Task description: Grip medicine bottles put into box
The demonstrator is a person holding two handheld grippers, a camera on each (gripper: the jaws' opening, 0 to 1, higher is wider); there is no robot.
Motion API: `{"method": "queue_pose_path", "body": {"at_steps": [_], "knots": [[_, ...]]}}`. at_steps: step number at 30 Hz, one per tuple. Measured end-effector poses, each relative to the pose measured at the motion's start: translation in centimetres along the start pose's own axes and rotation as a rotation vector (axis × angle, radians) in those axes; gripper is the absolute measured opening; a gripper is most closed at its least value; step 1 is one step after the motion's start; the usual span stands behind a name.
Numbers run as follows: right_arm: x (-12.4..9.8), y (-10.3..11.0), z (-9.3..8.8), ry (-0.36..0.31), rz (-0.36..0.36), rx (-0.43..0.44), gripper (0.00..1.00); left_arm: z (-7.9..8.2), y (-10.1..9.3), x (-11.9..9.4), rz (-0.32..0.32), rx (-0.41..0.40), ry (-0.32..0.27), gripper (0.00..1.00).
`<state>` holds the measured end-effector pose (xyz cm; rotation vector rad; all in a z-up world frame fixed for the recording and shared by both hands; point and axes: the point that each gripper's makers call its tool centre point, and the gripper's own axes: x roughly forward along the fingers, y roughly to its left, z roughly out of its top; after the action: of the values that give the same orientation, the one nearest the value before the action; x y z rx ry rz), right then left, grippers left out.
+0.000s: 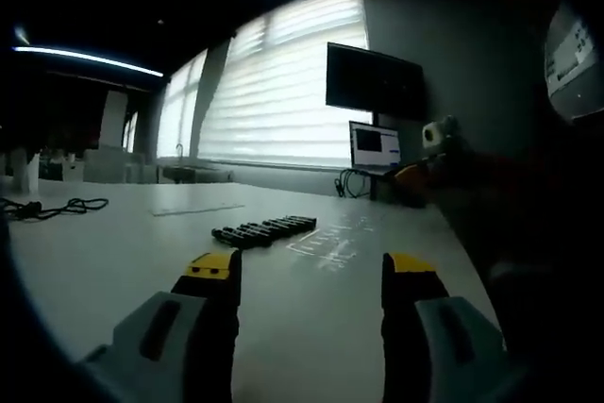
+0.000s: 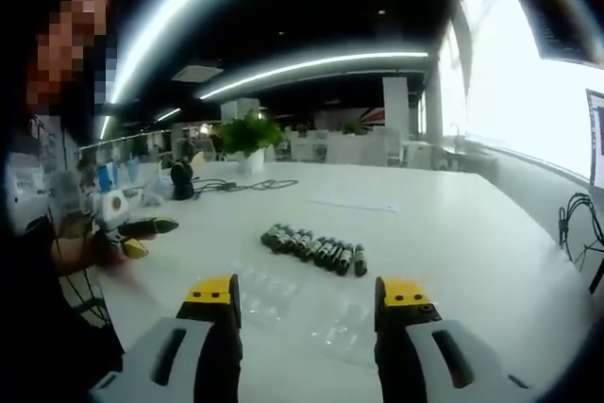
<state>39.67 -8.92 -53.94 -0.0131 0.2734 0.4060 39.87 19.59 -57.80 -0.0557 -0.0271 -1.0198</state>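
Medicine bottles (image 2: 315, 249) are seen lying side by side in one dark row on the white table (image 2: 472, 224), well ahead of both grippers; in the left gripper view the same row (image 1: 264, 230) lies between the jaws' line and the far edge of the table. Nothing is grasped. The left gripper (image 1: 311, 276) is released, its yellow-tipped jaws standing apart over bare tabletop, and the right gripper (image 2: 307, 294) is likewise released, with only table surface seen between its jaws. Just in front of the right gripper a clear, moulded tray (image 2: 311, 313) is made out on the table — judged to be the box meant by the task, though its compartments are too faint to be counted. No bottle is seen inside it, so the task is judged to be at its start: every bottle is still to be gripped and placed.

The surface is a broad, pale, matt table. A black cable (image 1: 52, 207) lies coiled toward its far left, and a potted plant (image 2: 250, 139) stands at the far end. The room is dim — lit by ceiling light strips (image 2: 311, 68) and by large windows with blinds (image 1: 283, 92). A dark wall screen (image 1: 373, 80) hangs above a small lit monitor (image 1: 375, 146).
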Motion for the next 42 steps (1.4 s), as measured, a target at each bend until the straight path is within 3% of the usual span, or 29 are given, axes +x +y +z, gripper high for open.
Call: {"method": "queue_pose_path", "body": {"at_steps": [5,12,14,19,22,26,31,42], "knots": [[1.0,0.0,0.4,0.011,-0.013,-0.010,0.51,0.0,0.1,0.0,0.003,0.008,0.000,0.53],[3.6,-0.2,0.3,0.067,-0.042,-0.020,0.41,0.2,-0.1,-0.1,-0.004,0.005,-0.005,0.53],[4.2,-0.3,0.5,0.069,-0.057,-0.017,0.35,0.0,0.0,0.0,-0.001,0.007,0.003,0.51],[5.5,0.0,0.9,0.069,-0.057,0.007,0.35,0.1,0.0,-0.1,0.002,0.006,-0.004,0.51],[6.4,-0.4,1.2,0.075,-0.084,0.036,0.27,0.2,0.1,-0.1,0.008,0.011,-0.005,0.51],[7.6,-1.2,2.3,0.051,-0.116,0.065,0.25,0.0,0.0,-0.1,0.008,0.004,0.001,0.50],[9.1,-2.2,2.0,0.093,-0.144,0.117,0.20,0.1,0.0,-0.1,0.012,0.015,-0.002,0.50],[11.9,-3.3,0.7,0.187,-0.162,0.065,0.18,0.1,0.1,-0.1,0.005,0.005,-0.006,0.51]]}}
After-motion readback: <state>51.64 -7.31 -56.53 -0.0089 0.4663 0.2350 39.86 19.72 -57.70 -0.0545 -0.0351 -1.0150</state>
